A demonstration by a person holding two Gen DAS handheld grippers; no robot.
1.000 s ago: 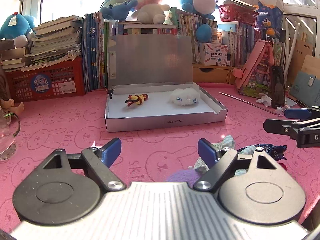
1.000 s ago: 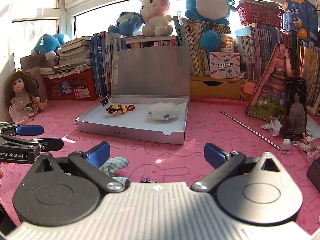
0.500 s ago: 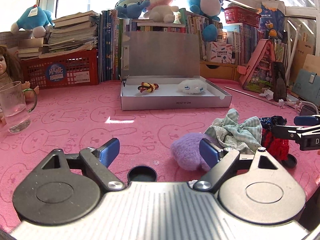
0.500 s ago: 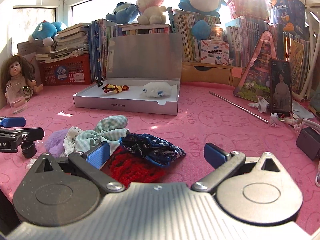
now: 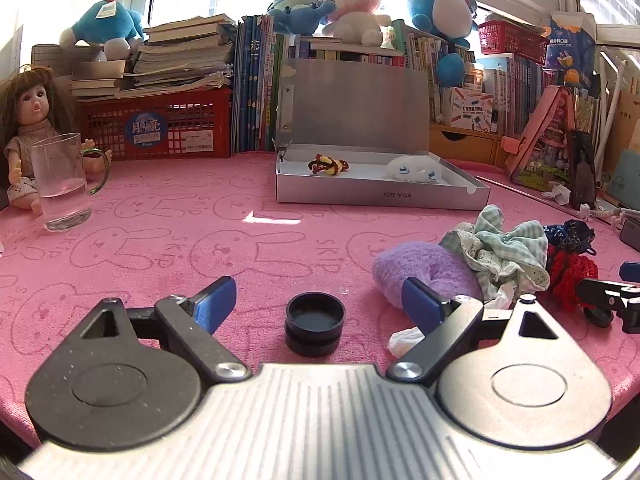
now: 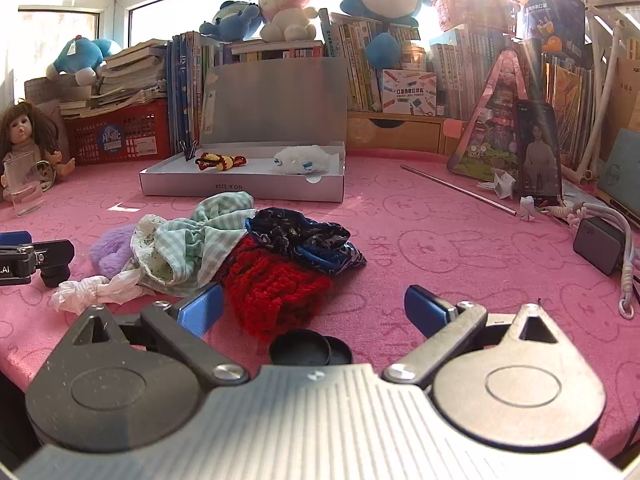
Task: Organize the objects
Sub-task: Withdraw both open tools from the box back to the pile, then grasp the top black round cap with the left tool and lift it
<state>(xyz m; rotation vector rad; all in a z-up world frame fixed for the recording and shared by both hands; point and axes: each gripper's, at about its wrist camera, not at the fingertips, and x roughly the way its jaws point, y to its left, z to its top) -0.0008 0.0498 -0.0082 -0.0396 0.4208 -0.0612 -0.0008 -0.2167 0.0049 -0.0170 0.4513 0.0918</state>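
A pink rabbit-print table mat (image 5: pixel 160 240) was seen across both wrist views. At 12 o'clock on it, a shallow silver box (image 5: pixel 380 196) stood with its lid raised upright; a small red-and-yellow figure (image 5: pixel 327 165) and a white plush (image 5: pixel 414 170) lay inside, apart from each other. Behind the box, rows of books (image 5: pixel 256 84) were topped by plush toys (image 5: pixel 352 4).

At 3 o'clock in the left wrist view, a heap of loose items was recorded: a purple plush piece (image 5: pixel 424 272), a green checked cloth (image 5: pixel 508 248) lying against it, a red knitted piece (image 6: pixel 276 292) and a dark blue patterned cloth (image 6: pixel 304 240) resting partly on the red one.

At 9 o'clock, a glass mug (image 5: pixel 64 184) was observed just in front of a doll (image 5: pixel 30 120).

The left gripper (image 5: pixel 316 304) was held spread wide and empty, with a small black round cap (image 5: pixel 315 323) lying on the mat between its blue fingers (image 5: pixel 216 302). The right gripper (image 6: pixel 314 314) was likewise held spread and empty; two black round caps (image 6: pixel 308 352) lay at 6 o'clock, just before its body, touching the red knitted piece.
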